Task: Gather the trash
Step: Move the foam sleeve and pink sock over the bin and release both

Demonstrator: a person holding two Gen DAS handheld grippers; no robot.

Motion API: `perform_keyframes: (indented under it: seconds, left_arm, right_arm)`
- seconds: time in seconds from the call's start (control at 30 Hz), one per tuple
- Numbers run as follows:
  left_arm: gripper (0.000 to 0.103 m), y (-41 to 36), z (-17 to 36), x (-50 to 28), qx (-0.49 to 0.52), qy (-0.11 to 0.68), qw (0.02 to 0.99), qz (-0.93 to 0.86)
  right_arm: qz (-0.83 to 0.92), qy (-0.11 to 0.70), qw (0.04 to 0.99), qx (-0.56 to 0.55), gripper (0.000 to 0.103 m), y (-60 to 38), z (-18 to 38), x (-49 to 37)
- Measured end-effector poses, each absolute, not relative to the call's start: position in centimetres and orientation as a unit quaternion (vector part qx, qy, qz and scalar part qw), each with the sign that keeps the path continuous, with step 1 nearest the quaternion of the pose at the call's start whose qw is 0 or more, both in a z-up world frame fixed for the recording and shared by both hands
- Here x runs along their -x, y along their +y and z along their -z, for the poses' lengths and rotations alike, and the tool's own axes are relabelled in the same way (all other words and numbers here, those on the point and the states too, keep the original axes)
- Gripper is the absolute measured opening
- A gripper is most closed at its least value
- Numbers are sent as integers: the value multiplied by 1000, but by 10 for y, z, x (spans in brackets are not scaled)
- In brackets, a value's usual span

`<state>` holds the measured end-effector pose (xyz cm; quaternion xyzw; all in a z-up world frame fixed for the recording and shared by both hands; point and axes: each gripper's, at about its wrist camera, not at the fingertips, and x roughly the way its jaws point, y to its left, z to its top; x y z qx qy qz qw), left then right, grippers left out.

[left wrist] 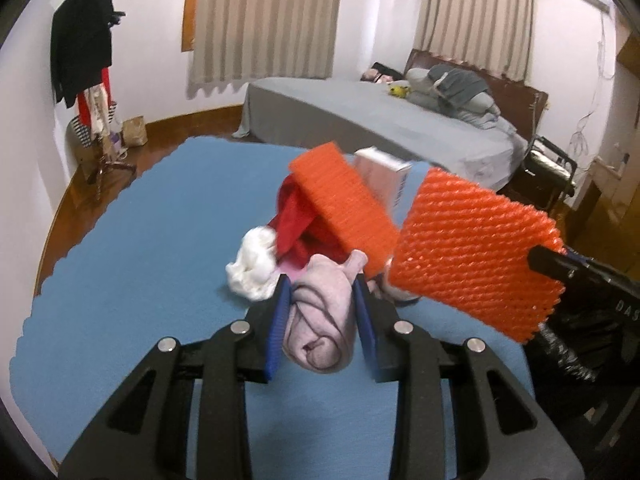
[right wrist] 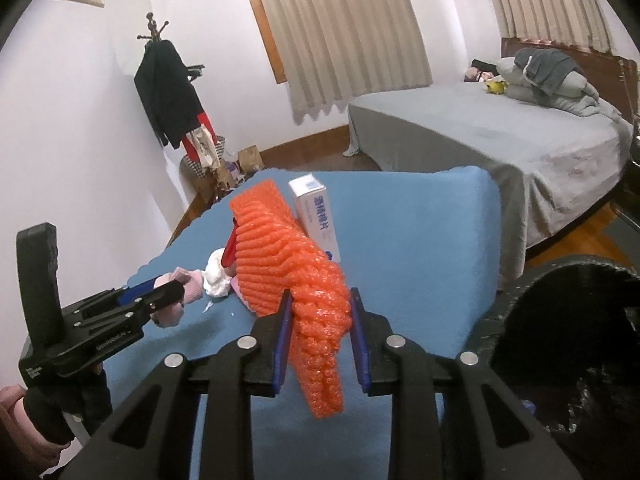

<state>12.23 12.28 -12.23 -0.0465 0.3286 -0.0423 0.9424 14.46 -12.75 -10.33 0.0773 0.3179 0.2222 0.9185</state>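
Blue cloth-covered table [left wrist: 140, 240], left hand-held gripper [left wrist: 322, 284] clamping soft pink rolled cloth [left wrist: 320, 320], right hand-held gripper [right wrist: 320, 300] pinching ribbed orange foam netting [right wrist: 304, 280].

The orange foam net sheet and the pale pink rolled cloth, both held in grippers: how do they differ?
The orange foam net sheet has a bright, bumpy mesh surface; the pale pink rolled cloth is soft and smooth. The sheet is flat and wide and sticks out far beyond the right gripper; the cloth is a compact roll between the fingers of the left gripper. Both are clamped and lifted above the blue table cover.
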Motion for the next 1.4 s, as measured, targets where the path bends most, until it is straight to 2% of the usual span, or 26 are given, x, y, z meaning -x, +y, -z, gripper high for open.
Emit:
perform_keyframes:
  seconds: [0.83,1.4]
  left_arm:
    - [31,-11,92,-137,19,284,942,178]
    - [31,-142,117,-138,-1,301,905,302]
  right_arm:
    - [-89,277,950,-112,27,-244,81,-109]
    - [65,306,940,-134,27,-352,110,-68]
